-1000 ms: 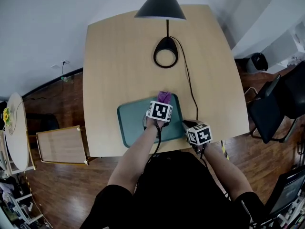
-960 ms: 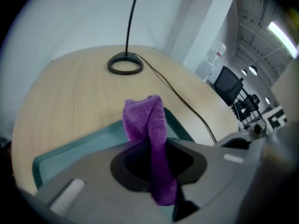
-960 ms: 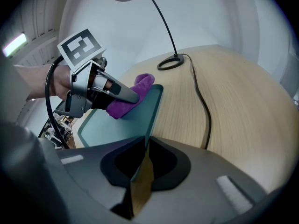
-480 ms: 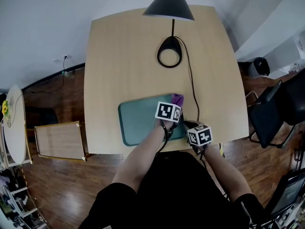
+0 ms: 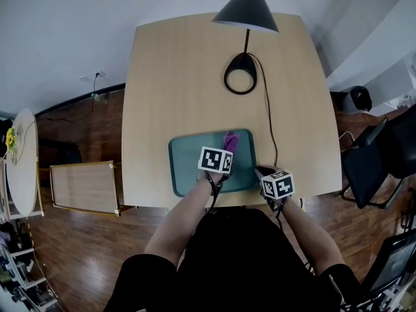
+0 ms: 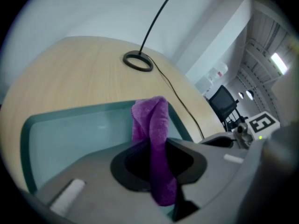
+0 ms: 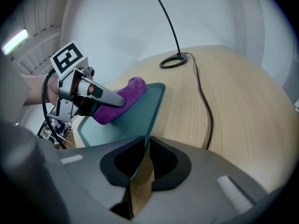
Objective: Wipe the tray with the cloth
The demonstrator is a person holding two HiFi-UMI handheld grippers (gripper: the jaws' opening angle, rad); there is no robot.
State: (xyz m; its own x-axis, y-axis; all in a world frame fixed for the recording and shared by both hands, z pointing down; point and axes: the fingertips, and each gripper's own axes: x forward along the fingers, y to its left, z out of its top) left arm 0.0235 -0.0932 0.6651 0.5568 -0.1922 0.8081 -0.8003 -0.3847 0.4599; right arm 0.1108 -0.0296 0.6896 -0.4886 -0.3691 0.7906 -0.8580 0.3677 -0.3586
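Cloth, soft, light and limp, is pinched bunched in the left gripper's closed jaws and trails on the stiff tray at the counter's near edge. The right gripper's jaws are together, empty, beside the tray's corner.

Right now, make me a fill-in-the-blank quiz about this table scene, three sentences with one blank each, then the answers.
1. The left gripper is shut on a cloth whose colour is ____.
2. The cloth touches a teal tray, which lies on a wooden ____.
3. Beyond the tray, a black ____ stands on a ring-shaped base.

Missing words: purple; table; lamp.
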